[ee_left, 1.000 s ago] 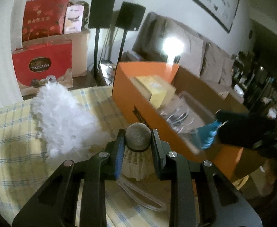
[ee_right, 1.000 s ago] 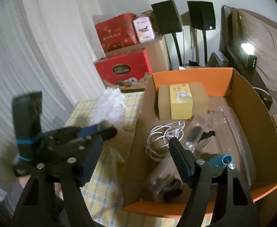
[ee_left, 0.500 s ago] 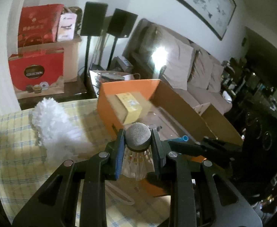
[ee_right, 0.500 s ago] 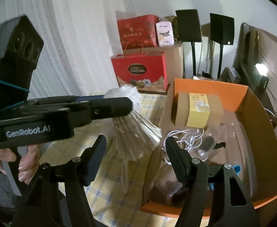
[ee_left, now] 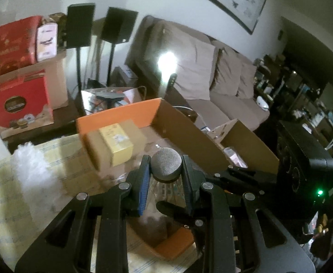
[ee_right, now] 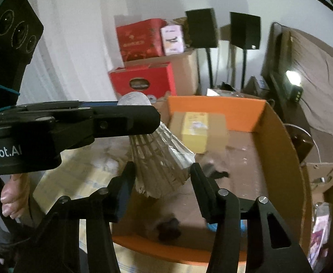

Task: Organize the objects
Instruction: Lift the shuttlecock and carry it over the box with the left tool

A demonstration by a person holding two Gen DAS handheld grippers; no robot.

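A feather shuttlecock (ee_right: 159, 159) hangs over the orange cardboard box (ee_right: 216, 111), skirt pointing down. My left gripper (ee_left: 165, 170) is shut on its grey cork head (ee_left: 165, 167). In the right wrist view, the left gripper (ee_right: 139, 109) reaches in from the left, held by a hand (ee_right: 9, 193). My right gripper (ee_right: 163, 182) is open, one finger on each side of the skirt, and I see no contact. Inside the box (ee_left: 118, 113) lies a yellow carton (ee_left: 117, 143) on a brown one.
A white fluffy duster (ee_left: 34, 175) lies on the yellow checked tablecloth (ee_left: 4, 200) left of the box. Red gift boxes (ee_right: 143, 82), brown cartons and two black speakers on stands (ee_right: 246, 30) stand behind. A sofa (ee_left: 212, 79) is at the right.
The left gripper has carried the shuttlecock from above the tablecloth to over the orange box. The right gripper has come up so that its open fingers flank the feather skirt.
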